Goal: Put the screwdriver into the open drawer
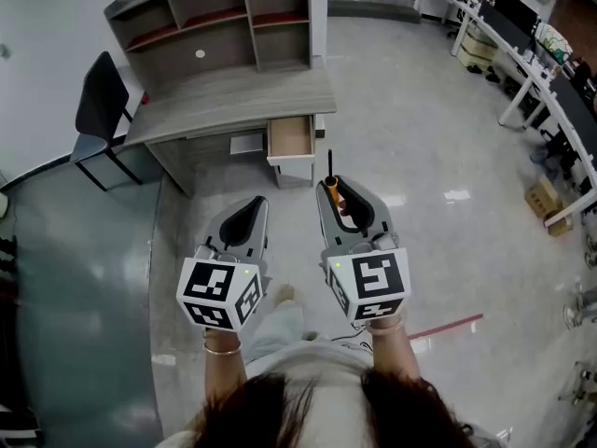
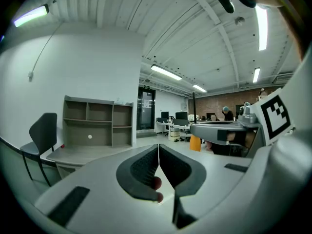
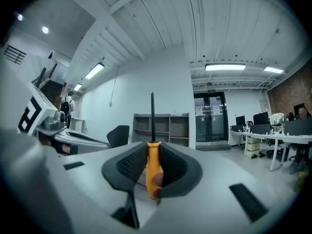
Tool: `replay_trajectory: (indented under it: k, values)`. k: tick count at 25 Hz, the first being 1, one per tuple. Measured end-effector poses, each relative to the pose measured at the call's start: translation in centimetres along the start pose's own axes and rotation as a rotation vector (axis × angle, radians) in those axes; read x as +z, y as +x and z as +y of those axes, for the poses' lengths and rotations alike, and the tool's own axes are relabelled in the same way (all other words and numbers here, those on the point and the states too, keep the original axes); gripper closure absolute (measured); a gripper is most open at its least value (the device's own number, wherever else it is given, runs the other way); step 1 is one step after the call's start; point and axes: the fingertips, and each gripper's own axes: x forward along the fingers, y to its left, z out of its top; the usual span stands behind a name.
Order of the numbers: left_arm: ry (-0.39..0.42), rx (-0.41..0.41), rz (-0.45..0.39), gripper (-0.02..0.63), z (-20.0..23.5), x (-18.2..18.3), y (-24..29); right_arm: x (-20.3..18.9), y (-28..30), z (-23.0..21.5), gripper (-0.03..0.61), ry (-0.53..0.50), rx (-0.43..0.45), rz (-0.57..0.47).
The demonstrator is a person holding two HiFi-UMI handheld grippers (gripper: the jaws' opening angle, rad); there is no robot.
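Head view: the left gripper (image 1: 254, 209) and right gripper (image 1: 341, 192) are held side by side over a pale floor (image 1: 420, 147), each in one hand, jaws pointing to 12 o'clock. The right gripper holds a screwdriver (image 1: 332, 186) by its orange handle, with the dark shaft sticking out past the jaw tips toward 12. Just beyond the shaft tip, at 12 o'clock from it, is the open drawer (image 1: 291, 138), pulled out of a grey desk (image 1: 233, 96); the screwdriver is near the drawer but apart from it. A shelf (image 1: 219, 17) stands on the back of the desk, and a dark chair (image 1: 101, 101) stands at the desk's 9 o'clock side. White worktables (image 1: 536, 73) run along the 2 o'clock edge. A red line (image 1: 448, 326) lies on the floor at 4 o'clock of the right gripper.

Left gripper view: the two dark pads meet in a thin seam and nothing sits between them. The desk, shelf and chair lie at 9 to 10 o'clock. The right gripper crosses at 3 o'clock, with the orange handle showing under it.

Right gripper view: the jaws are clamped on the orange handle and the shaft rises straight to 12 o'clock. The shelf stands behind the shaft, the chair at its 9 o'clock side.
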Motion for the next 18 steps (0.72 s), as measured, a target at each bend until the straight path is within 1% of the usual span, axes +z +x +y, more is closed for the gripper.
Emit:
replay_trajectory:
  k: [12, 18]
  values:
    - [-0.023, -0.01, 0.001, 0.595, 6.2, 0.7, 3.4, 0.1, 6.8, 0.2, 0.489, 0.008, -0.026, 0.019]
    - [-0.032, -0.026, 0.005, 0.595, 9.9, 1.0, 4.8, 0.1, 10.5, 0.9, 0.489, 0.049, -0.037, 0.032]
